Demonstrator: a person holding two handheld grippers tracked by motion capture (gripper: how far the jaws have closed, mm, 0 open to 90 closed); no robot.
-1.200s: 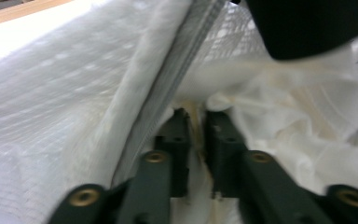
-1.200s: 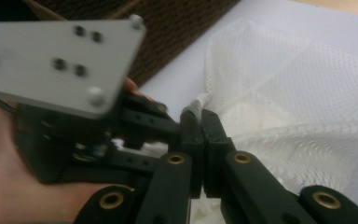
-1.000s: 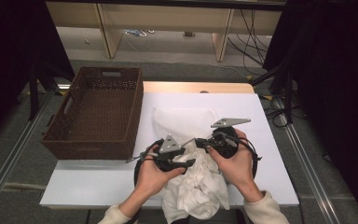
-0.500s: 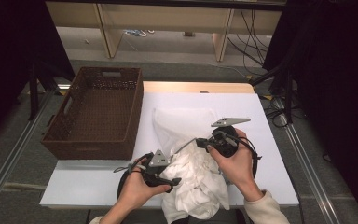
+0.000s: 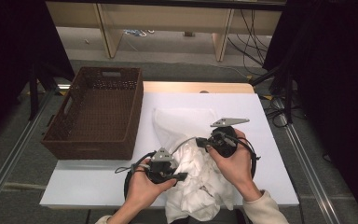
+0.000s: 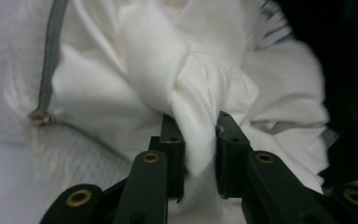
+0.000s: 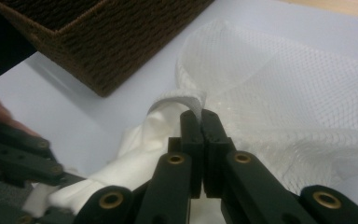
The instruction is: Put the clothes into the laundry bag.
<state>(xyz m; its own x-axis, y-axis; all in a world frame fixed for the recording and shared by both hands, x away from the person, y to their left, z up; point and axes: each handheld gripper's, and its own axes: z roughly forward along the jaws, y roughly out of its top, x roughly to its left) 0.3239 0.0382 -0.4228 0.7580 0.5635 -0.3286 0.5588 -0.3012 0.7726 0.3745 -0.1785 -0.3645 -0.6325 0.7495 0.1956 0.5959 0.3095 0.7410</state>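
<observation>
1. On the white table (image 5: 98, 186), at the near edge around 6 o'clock, lies a crumpled white cloth (image 5: 200, 179), partly inside a mesh bag (image 5: 182, 122).
2. The left gripper (image 6: 199, 140) is clamped on a thick fold of the cloth.
3. The right gripper (image 7: 200, 122) is pressed together on the thin edge of the bag.
4. At 10 o'clock from the cloth stands a brown basket (image 5: 93, 140), just beside the bag.

At lower centre, the right gripper (image 7: 200, 116) had its jaws pinched on the mesh bag's edge (image 7: 186, 99); a wicker basket (image 7: 107, 42) filled the upper left of the frame.
</observation>
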